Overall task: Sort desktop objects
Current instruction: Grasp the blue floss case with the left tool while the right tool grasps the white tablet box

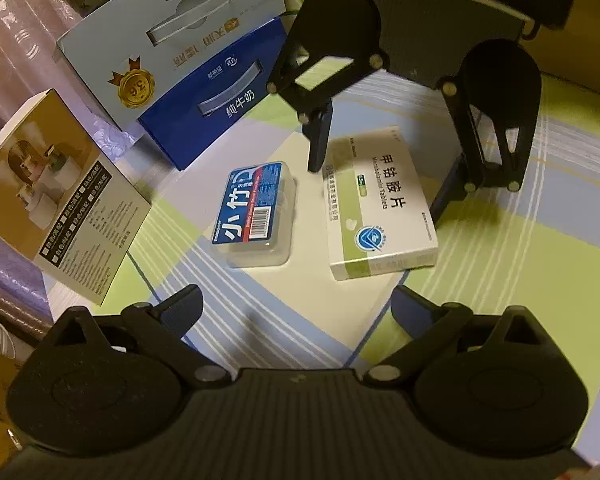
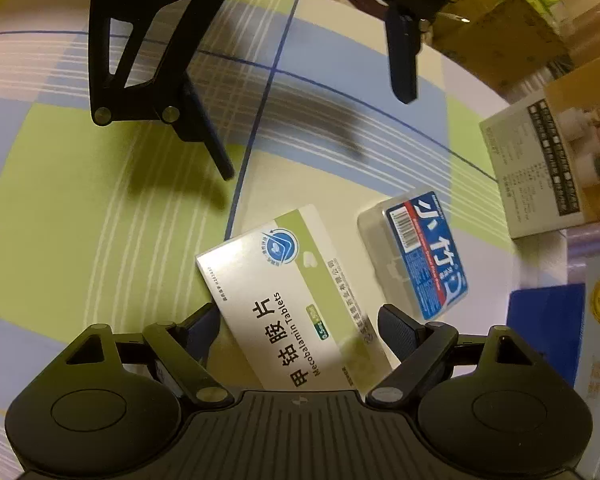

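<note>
milk cartons [image 1: 204, 92], humidifier box [image 1: 60, 196] beside tablets [image 1: 376, 204]

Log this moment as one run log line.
right gripper: open, straddling tablet box | left gripper: open, empty | floss case: beside box

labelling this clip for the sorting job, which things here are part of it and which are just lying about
In play:
tablet box, between the open right gripper's fingers
clear floss case
left gripper, open, hovering

Lying about:
blue milk carton
pale milk carton
tan product box
plaid cloth
</note>
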A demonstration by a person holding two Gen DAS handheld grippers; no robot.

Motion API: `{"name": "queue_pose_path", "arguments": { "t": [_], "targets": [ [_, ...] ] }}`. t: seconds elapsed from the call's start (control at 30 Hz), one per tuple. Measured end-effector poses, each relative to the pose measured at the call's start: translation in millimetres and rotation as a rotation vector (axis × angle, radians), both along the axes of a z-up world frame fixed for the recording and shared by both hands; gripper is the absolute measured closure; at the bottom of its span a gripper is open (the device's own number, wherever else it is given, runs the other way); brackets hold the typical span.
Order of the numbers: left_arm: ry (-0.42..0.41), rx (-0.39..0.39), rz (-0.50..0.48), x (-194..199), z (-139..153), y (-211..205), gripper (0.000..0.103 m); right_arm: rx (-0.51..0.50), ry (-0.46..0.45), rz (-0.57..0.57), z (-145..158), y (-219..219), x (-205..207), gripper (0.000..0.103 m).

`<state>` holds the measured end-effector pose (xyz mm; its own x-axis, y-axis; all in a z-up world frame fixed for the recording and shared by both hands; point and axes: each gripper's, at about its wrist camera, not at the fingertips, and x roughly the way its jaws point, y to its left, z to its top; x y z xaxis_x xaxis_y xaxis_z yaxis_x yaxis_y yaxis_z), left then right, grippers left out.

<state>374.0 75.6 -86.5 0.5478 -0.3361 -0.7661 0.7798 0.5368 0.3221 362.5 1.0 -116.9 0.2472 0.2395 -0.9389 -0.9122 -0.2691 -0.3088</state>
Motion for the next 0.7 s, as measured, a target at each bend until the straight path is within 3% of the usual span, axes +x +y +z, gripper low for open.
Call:
{"name": "queue_pose_path", "arguments": {
  "t": [0.13, 0.5, 0.7],
  "targets": [
    [0.005, -0.018, 0.009, 3.7, -3.1, 2.2, 0.005, -0.016, 0.046, -0.025, -2.2, 4.8, 7.8, 0.019],
    [0.020, -0.051, 0.025, 14.8, -7.5, -3.5, 0.005, -0.033, 0.157, -0.224, 10.5, -3.7, 28.2, 0.025],
    [0.012, -0.067, 0.030, 24.1, -7.4, -11.3, 0.004, -0.011, 0.136, -0.212, 1.2, -9.6, 20.5, 0.024]
  ]
}}
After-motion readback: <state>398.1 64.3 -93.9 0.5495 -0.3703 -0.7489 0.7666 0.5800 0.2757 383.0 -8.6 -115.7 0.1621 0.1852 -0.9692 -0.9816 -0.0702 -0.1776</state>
